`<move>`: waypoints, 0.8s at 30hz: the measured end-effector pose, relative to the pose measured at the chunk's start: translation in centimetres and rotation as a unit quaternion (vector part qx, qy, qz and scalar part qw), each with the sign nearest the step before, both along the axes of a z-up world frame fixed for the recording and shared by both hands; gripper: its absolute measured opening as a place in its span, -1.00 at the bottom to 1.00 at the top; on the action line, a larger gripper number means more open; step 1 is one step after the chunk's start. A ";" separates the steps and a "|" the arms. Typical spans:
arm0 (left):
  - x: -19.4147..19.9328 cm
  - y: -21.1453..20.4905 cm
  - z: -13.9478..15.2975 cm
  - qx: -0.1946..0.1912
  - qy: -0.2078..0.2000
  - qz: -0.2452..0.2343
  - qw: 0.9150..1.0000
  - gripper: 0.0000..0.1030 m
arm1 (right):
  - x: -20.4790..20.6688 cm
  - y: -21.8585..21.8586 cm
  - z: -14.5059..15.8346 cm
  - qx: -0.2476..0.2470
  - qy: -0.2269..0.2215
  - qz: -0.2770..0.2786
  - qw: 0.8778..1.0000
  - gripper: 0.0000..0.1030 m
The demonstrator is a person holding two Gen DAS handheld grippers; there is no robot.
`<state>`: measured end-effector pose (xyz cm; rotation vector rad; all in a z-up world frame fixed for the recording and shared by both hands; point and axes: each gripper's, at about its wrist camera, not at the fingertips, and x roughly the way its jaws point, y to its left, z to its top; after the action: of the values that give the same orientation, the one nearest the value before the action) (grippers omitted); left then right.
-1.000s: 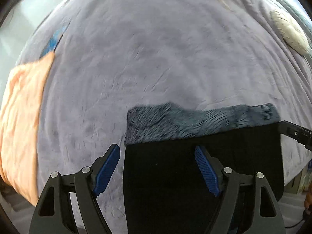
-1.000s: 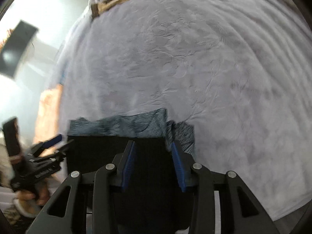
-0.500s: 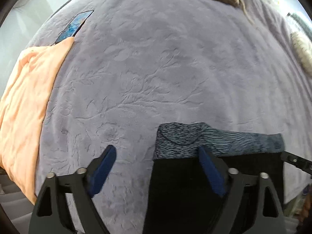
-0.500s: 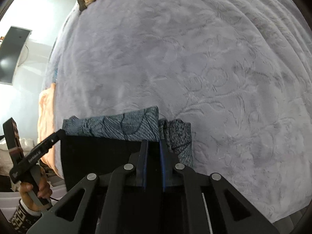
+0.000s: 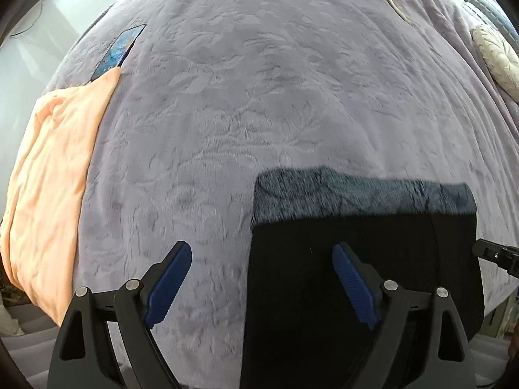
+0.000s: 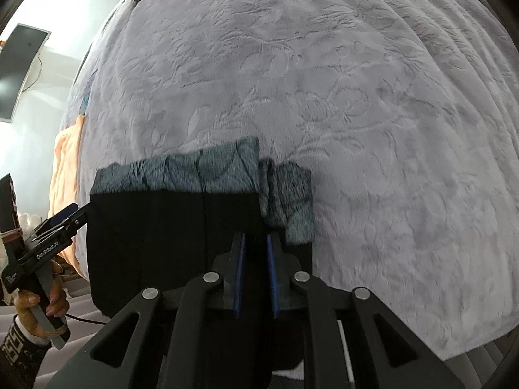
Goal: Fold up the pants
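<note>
- Since a second ago, my right gripper (image 6: 254,272) closed onto the black folded pants with blue-grey patterned waistband (image 6: 168,227); its jaws now ease open slightly.
- Left gripper (image 5: 262,278) stands apart, straddling the pants' left edge.
- Pants lie on the lavender embossed plush blanket (image 5: 259,97).

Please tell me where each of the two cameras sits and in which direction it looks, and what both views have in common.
Left wrist view: on the left gripper, looking steeply down at the pants on the bed cover; its jaws stand wide.
Right wrist view: on the right gripper, looking down likewise; its jaws are nearly shut over the black cloth, opening slightly; a hand holds the other gripper at left.
Shared: pants, bed cover, orange cloth.
</note>
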<state>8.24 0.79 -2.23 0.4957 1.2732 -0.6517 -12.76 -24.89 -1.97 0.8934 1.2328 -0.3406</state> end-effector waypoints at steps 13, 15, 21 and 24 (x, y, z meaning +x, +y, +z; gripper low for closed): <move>-4.3 1.9 1.0 0.007 0.013 -0.016 1.000 1.00 | -3.3 4.0 2.4 -0.012 0.013 -0.007 1.000 0.36; -4.9 2.2 1.1 0.008 0.009 -0.020 1.000 1.00 | -3.2 4.8 2.6 -0.019 0.016 -0.002 1.000 0.51; -6.2 2.7 1.0 0.018 0.011 -0.029 0.999 1.00 | -2.9 6.8 3.2 -0.034 0.019 0.002 0.999 0.63; -6.9 2.8 1.2 0.027 0.002 -0.033 0.999 1.00 | -2.7 7.5 3.5 -0.049 0.024 -0.003 0.998 0.84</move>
<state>1.30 3.59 -1.05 0.5821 1.2848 -0.6750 -15.48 -17.35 1.50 0.8087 1.2475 -0.4266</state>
